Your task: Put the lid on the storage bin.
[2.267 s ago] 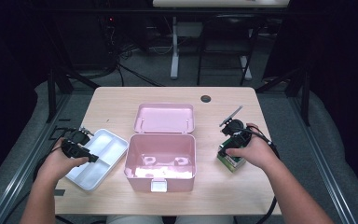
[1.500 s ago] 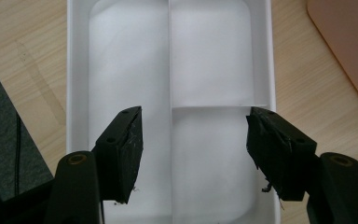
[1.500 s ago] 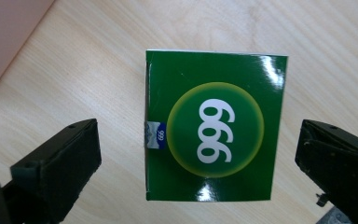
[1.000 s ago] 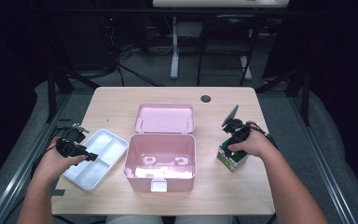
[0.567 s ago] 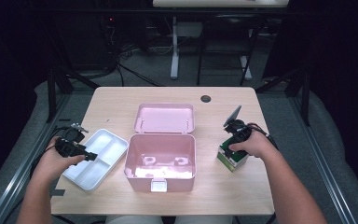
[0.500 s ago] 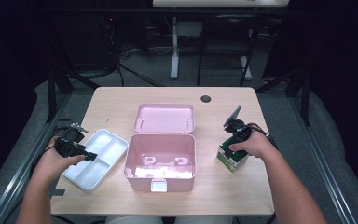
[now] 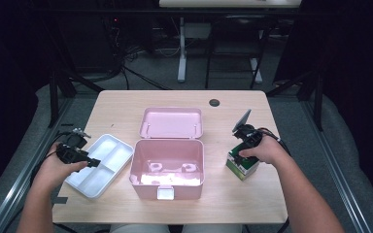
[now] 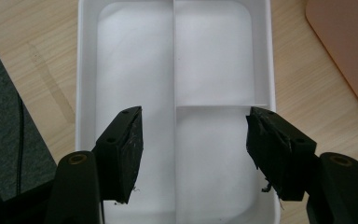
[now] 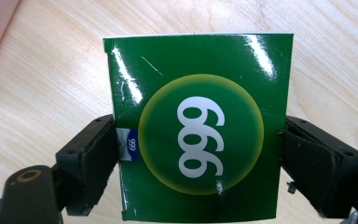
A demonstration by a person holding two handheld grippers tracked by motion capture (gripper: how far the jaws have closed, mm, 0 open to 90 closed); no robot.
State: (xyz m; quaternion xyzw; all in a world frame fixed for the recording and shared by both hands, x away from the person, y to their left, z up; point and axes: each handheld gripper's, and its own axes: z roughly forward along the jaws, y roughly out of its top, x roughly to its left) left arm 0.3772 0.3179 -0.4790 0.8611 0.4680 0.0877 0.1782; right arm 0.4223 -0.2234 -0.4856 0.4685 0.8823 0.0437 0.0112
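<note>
Light wooden tabletop (image 7: 233,204), dark surroundings. Your right gripper (image 9: 198,154) pinches the glossy green cardboard box (image 9: 198,126) between its pads; a shallow grip may let it twist free. Your left gripper (image 8: 193,140) gapes over the white divided plastic tray (image 8: 86,70), which could skid.

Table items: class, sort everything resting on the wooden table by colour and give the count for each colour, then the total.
Pink: 1, the open pink storage box
White: 1, the divided white tray
Green: 1, the green 999 box
Total: 3
</note>
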